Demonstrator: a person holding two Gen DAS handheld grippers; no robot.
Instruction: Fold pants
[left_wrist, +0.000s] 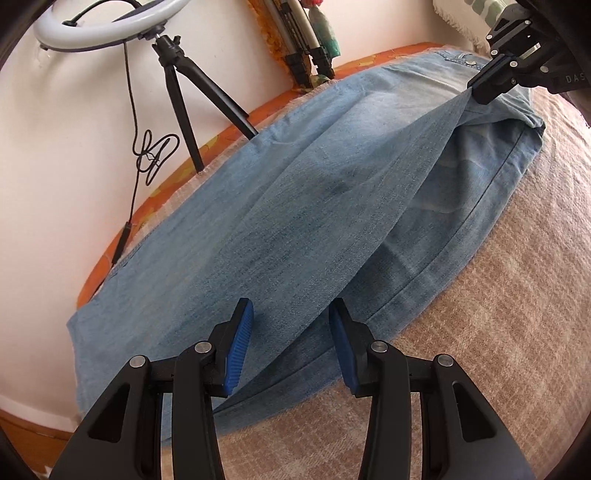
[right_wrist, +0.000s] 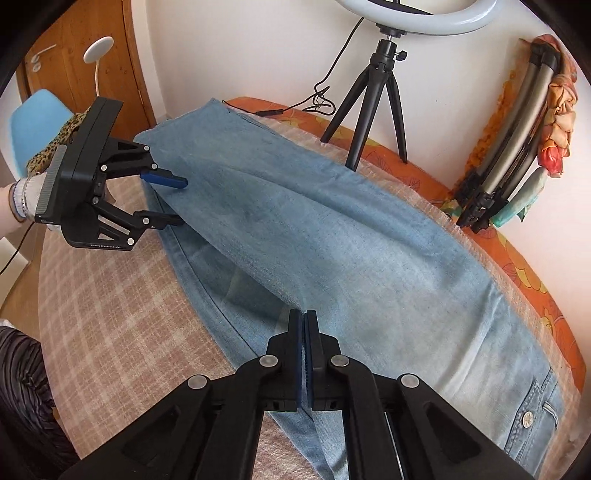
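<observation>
We see blue pants (left_wrist: 280, 206) lying long across a table with a pink checked cloth (left_wrist: 498, 295). One leg lies flat at the bottom. The other leg is lifted up off it like a tent.

Our right gripper (right_wrist: 304, 317) is squeezed tight, and the lifted leg's edge is pinched between its two black fingers. In the left wrist view, this same gripper sits up near the waist end, and the denim stretches up into it.

Our left gripper (left_wrist: 291, 325) is near the foot end of the pants. Its fingers stand apart, with blue pads (left_wrist: 242, 343) on the inside. The lifted fold of denim runs between them. We think the pads do not press on it, but it is hard to tell from here. A hand in a white glove (right_wrist: 27, 192) holds this gripper.

A metal button (right_wrist: 526, 418) shows at the waist. Behind the table stand a ring light (right_wrist: 417, 14) on a black tripod (right_wrist: 373, 99) and a folded stand (right_wrist: 513, 136) by the wall.
</observation>
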